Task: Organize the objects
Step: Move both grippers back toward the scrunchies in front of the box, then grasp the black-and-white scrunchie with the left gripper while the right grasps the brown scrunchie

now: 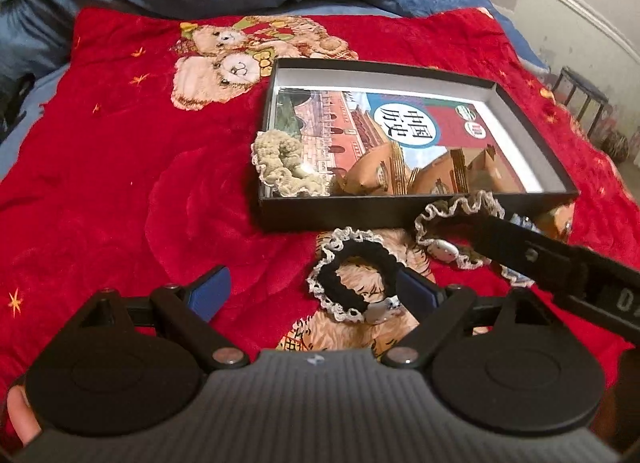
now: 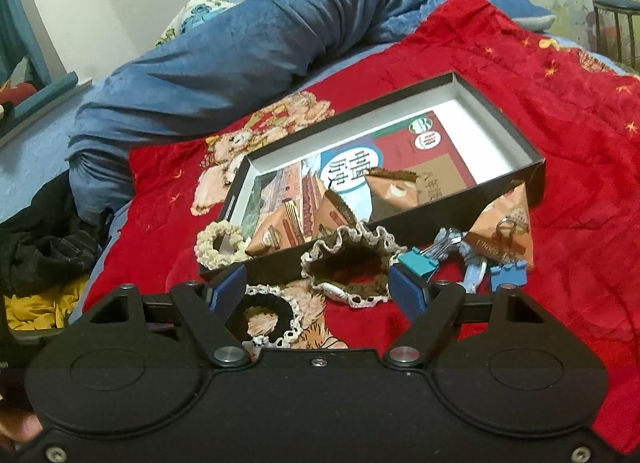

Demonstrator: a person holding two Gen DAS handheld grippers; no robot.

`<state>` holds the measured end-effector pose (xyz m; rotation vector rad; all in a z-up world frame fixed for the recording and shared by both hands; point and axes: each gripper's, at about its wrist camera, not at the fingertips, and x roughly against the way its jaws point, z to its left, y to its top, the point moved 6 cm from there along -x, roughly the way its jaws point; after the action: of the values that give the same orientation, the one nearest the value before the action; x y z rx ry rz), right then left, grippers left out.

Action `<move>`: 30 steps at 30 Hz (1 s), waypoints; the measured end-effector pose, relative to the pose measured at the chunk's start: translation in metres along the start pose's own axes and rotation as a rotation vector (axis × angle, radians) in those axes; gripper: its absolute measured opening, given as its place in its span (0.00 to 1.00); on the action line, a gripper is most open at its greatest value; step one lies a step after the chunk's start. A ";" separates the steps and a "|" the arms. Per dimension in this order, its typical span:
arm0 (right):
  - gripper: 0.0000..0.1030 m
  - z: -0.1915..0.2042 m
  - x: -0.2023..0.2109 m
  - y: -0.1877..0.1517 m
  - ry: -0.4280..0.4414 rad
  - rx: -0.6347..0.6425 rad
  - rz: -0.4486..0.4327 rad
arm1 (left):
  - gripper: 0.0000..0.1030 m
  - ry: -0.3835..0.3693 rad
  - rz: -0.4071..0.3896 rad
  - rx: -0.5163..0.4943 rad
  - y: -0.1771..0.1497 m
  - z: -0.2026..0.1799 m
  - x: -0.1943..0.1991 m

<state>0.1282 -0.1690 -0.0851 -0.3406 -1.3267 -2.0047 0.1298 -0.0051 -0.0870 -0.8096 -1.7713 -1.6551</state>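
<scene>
A shallow black box lies on a red blanket. It holds a book, a cream scrunchie and orange snack packets. In front of the box lie a black lace-edged scrunchie and a brown lace-edged scrunchie. My left gripper is open just above the black scrunchie. My right gripper is open with the brown scrunchie between its fingers; its finger crosses the left wrist view.
Teal and blue binder clips, a keyring and another snack packet lie right of the brown scrunchie. A blue duvet is bunched behind the box. Dark clothes lie at the left. A stool stands beyond the bed.
</scene>
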 end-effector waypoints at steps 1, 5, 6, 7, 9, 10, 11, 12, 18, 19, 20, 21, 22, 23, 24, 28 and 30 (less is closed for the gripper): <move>0.75 -0.001 -0.003 -0.001 0.004 -0.010 0.009 | 0.91 0.006 -0.002 -0.008 0.000 -0.001 -0.001; 0.74 -0.003 -0.019 -0.004 0.024 -0.045 0.056 | 0.84 0.048 -0.040 -0.036 0.000 -0.005 -0.003; 0.74 -0.003 -0.023 -0.005 0.013 -0.047 0.065 | 0.84 0.055 -0.046 -0.047 0.001 -0.007 -0.004; 0.74 -0.004 -0.027 -0.007 0.002 -0.049 0.073 | 0.84 0.057 -0.047 -0.058 0.001 -0.008 -0.005; 0.74 -0.007 -0.036 -0.009 -0.003 -0.064 0.095 | 0.84 0.059 -0.039 -0.072 -0.002 -0.012 -0.010; 0.74 -0.009 -0.041 -0.010 -0.004 -0.079 0.107 | 0.84 0.058 -0.032 -0.075 -0.003 -0.013 -0.013; 0.73 -0.012 -0.044 -0.011 -0.004 -0.090 0.113 | 0.84 0.052 -0.025 -0.079 -0.004 -0.016 -0.015; 0.73 -0.013 -0.047 -0.012 -0.002 -0.099 0.115 | 0.84 0.045 -0.016 -0.088 -0.005 -0.018 -0.018; 0.74 -0.017 -0.060 -0.009 0.003 -0.114 0.106 | 0.57 0.001 0.015 -0.066 -0.005 -0.026 -0.031; 0.73 -0.017 -0.061 -0.008 0.001 -0.112 0.104 | 0.45 -0.016 0.024 -0.058 -0.005 -0.028 -0.032; 0.71 -0.017 -0.062 -0.008 -0.006 -0.106 0.103 | 0.35 -0.028 0.027 -0.054 -0.004 -0.029 -0.032; 0.68 -0.016 -0.063 -0.008 -0.016 -0.096 0.103 | 0.29 -0.037 0.031 -0.054 -0.004 -0.030 -0.033; 0.66 -0.016 -0.063 -0.009 -0.023 -0.088 0.102 | 0.16 -0.042 0.037 -0.055 -0.004 -0.031 -0.033; 0.61 -0.016 -0.063 -0.009 -0.036 -0.080 0.102 | 0.14 -0.027 0.049 -0.061 -0.004 -0.032 -0.034; 0.54 -0.016 -0.063 -0.009 -0.052 -0.071 0.100 | 0.14 -0.016 0.059 -0.075 -0.006 -0.033 -0.035; 0.40 -0.017 -0.062 -0.010 -0.098 -0.043 0.100 | 0.14 0.000 0.060 -0.106 -0.008 -0.036 -0.032; 0.38 -0.016 -0.061 -0.011 -0.111 -0.023 0.100 | 0.14 0.005 0.060 -0.113 -0.009 -0.035 -0.030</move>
<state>0.1673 -0.1555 -0.1341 -0.5256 -1.3280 -1.9431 0.1422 -0.0419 -0.1135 -0.8988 -1.6465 -1.7283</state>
